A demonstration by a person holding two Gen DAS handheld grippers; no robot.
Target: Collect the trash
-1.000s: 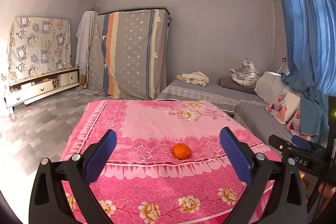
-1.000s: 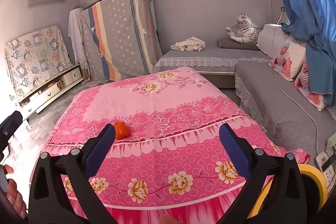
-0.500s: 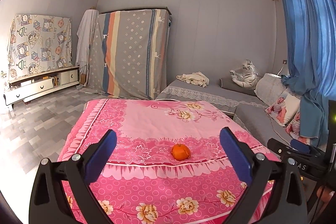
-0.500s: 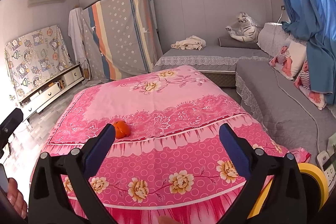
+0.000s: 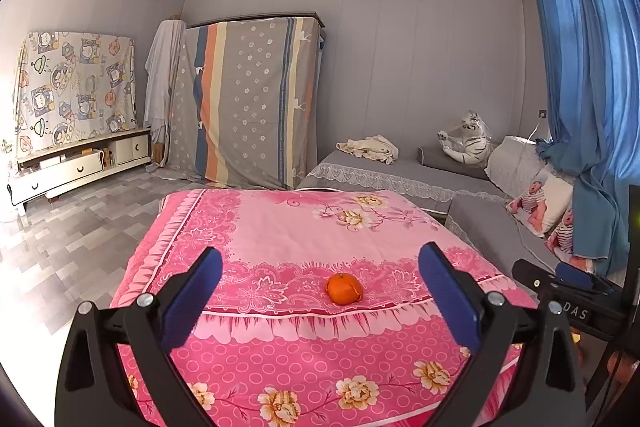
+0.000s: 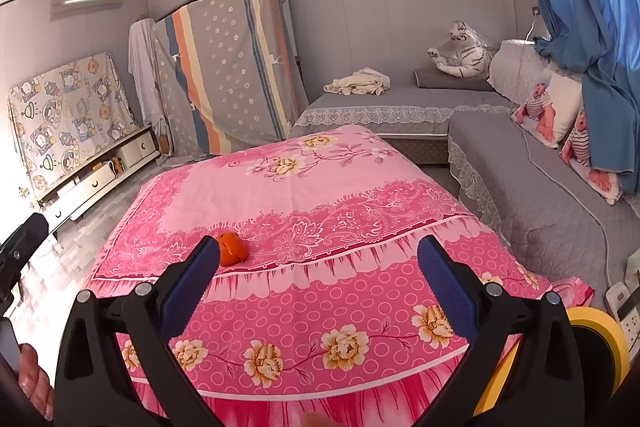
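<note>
An orange peel shaped like a whole orange [image 5: 344, 288] lies on the pink floral cloth [image 5: 304, 227] near its front border. It also shows in the right wrist view [image 6: 231, 248], partly behind my right gripper's left finger. My left gripper [image 5: 318, 297] is open and empty, in front of the peel and short of it. My right gripper [image 6: 318, 291] is open and empty, to the right of the peel and nearer the cloth's front edge.
A grey corner sofa [image 5: 404, 175] with a toy tiger [image 5: 466, 143] and pillows stands at the right. A yellow round object [image 6: 596, 347] sits at the lower right. A covered wardrobe [image 5: 248, 99] and a low white cabinet [image 5: 76, 167] stand at the back left.
The left gripper has drawn back and risen a little, so the peel sits lower and more centred between its fingers. The right gripper has barely moved. Both stay open.
</note>
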